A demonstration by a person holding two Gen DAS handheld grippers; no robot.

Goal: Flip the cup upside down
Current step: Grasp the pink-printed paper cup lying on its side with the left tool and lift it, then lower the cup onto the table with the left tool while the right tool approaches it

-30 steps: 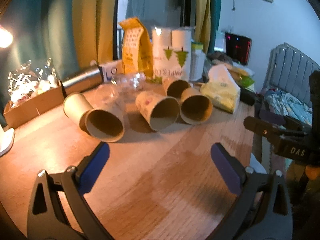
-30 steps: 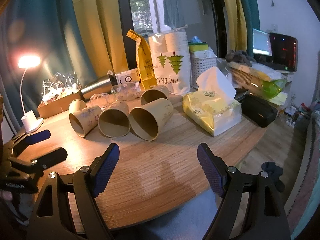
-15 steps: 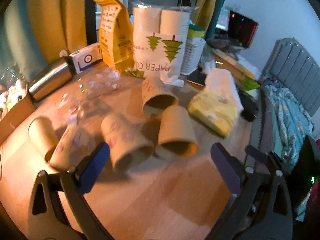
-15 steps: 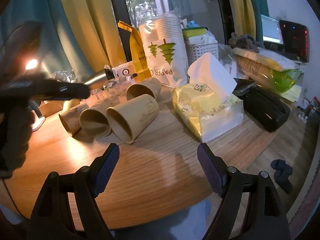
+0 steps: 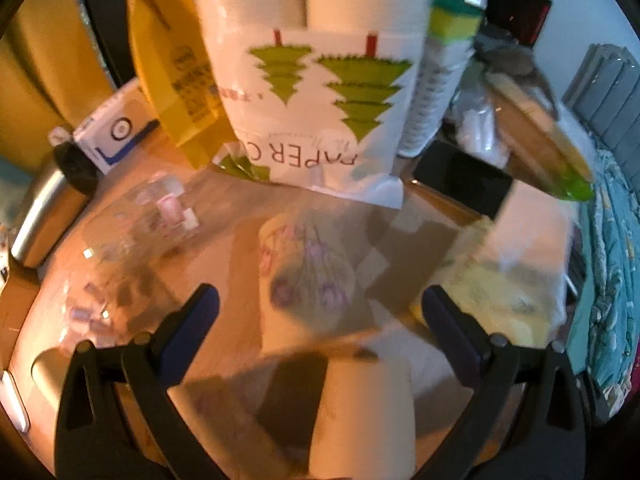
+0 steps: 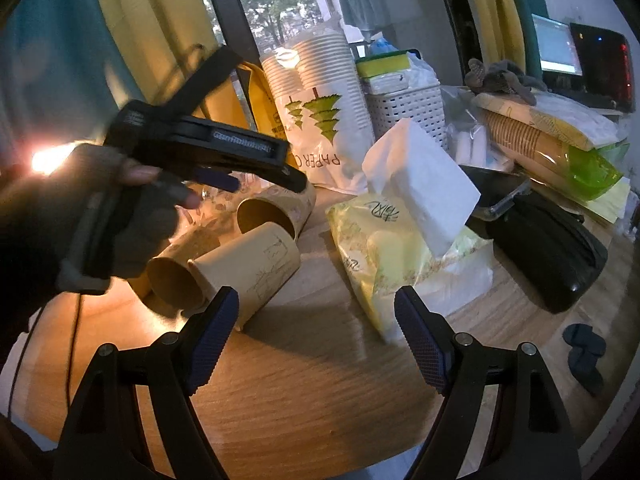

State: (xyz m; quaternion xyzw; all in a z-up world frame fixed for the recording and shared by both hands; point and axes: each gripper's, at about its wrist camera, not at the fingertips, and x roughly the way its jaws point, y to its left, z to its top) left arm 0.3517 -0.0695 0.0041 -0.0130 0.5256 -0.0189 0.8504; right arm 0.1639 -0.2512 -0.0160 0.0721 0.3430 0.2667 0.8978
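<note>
Jaws of left gripper (image 5: 318, 310) spread wide, holding nothing, poised over a printed paper cup (image 5: 308, 268) lying on its side on the wooden worktop (image 5: 224, 248), blurred; second paper cup (image 5: 360, 412) nearer the lens, between the blue pads (image 5: 190, 320); bag of paper cups (image 5: 316, 92) with green tree print upright behind; yellow pouch (image 5: 172, 76) to its left; steel flask (image 5: 44, 216) lying at left edge. Jaws of right gripper (image 6: 316, 332) likewise wide apart and empty, above bare worktop; three paper cups on their sides ahead-left, nearest one (image 6: 248, 268) just beyond the left pad; tissue pack (image 6: 400, 240) ahead-right; black case (image 6: 548, 248) further right; gloved hand (image 6: 92, 216) holding the left gripper above the cups.
</note>
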